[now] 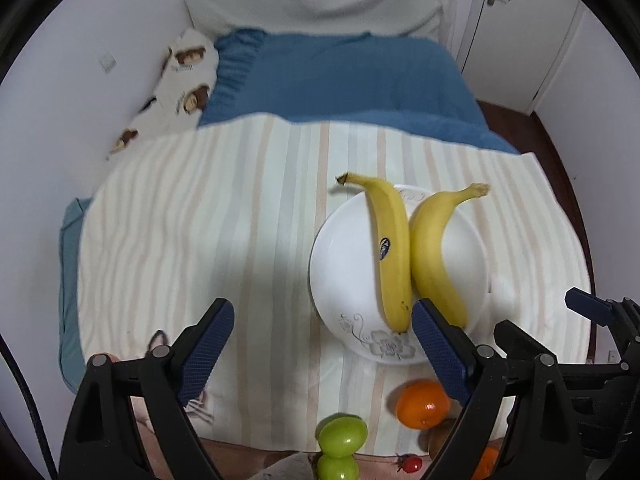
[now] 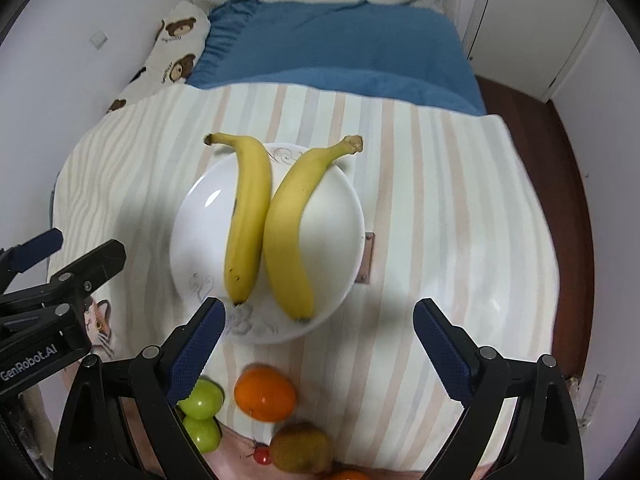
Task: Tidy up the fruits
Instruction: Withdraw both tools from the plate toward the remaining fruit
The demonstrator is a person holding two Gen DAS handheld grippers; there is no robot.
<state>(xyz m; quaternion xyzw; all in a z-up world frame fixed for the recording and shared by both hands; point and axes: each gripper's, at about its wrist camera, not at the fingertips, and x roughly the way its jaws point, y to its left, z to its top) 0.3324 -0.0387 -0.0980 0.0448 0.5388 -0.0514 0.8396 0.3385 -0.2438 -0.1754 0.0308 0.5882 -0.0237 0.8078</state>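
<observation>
Two yellow bananas (image 1: 392, 248) (image 2: 288, 224) lie side by side on a white plate (image 1: 344, 264) (image 2: 340, 216) on the striped cloth. Near the front lie an orange (image 1: 422, 404) (image 2: 265, 394), two green fruits (image 1: 342, 434) (image 2: 202, 400), a brown kiwi (image 2: 300, 446) and a small red cherry (image 1: 412, 464) (image 2: 262, 454). My left gripper (image 1: 322, 320) is open and empty, above the cloth just left of the plate. My right gripper (image 2: 320, 320) is open and empty, over the plate's near edge. The other gripper shows in each view, at the right of the left wrist view (image 1: 592, 308) and the left of the right wrist view (image 2: 36, 248).
The striped cloth (image 1: 200, 220) (image 2: 440, 200) covers a bed with a blue blanket (image 1: 340, 80) (image 2: 340, 48) and a bear-print pillow (image 1: 184, 80) at the back. A wall runs along the left; dark wood floor (image 2: 560, 160) and white doors are on the right.
</observation>
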